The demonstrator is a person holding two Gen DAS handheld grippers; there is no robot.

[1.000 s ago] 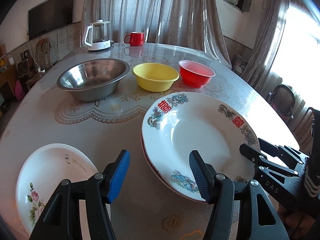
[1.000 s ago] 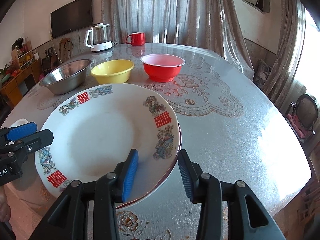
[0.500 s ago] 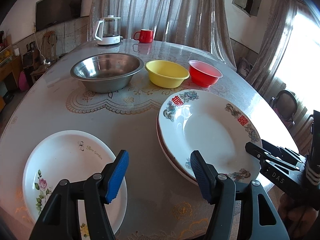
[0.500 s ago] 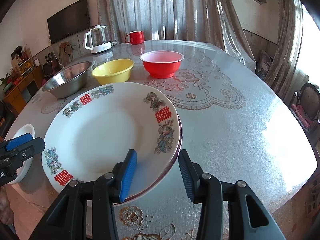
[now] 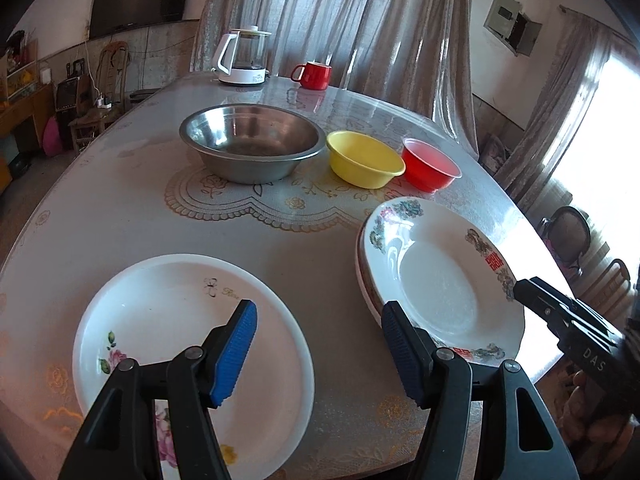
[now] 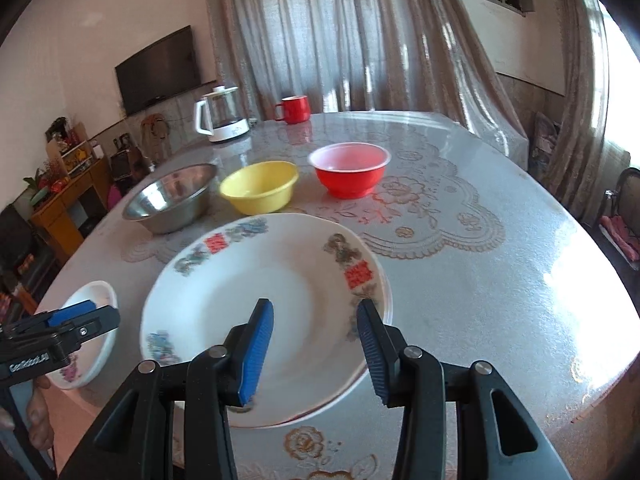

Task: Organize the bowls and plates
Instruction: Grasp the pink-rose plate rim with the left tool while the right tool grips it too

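Observation:
A stack of patterned plates (image 5: 436, 276) (image 6: 264, 292) lies near the table's front edge. A white rose plate (image 5: 168, 332) (image 6: 90, 336) lies to its left. A steel bowl (image 5: 252, 140) (image 6: 172, 200), a yellow bowl (image 5: 362, 158) (image 6: 260, 190) and a red bowl (image 5: 428, 164) (image 6: 350, 170) stand in a row behind. My left gripper (image 5: 316, 352) is open and empty, between the rose plate and the stack. My right gripper (image 6: 316, 354) is open and empty, above the near rim of the stack.
A glass kettle (image 5: 242, 56) (image 6: 220, 120) and a red mug (image 5: 312, 75) (image 6: 294, 109) stand at the far side of the round table (image 5: 120, 208). Chairs stand off the right edge (image 5: 568, 232). A cabinet stands at the left (image 6: 68, 184).
My left gripper has moved left and back, so the rose plate now fills more of its view. My right gripper has risen and drawn back a little from the plate stack. Both stay open.

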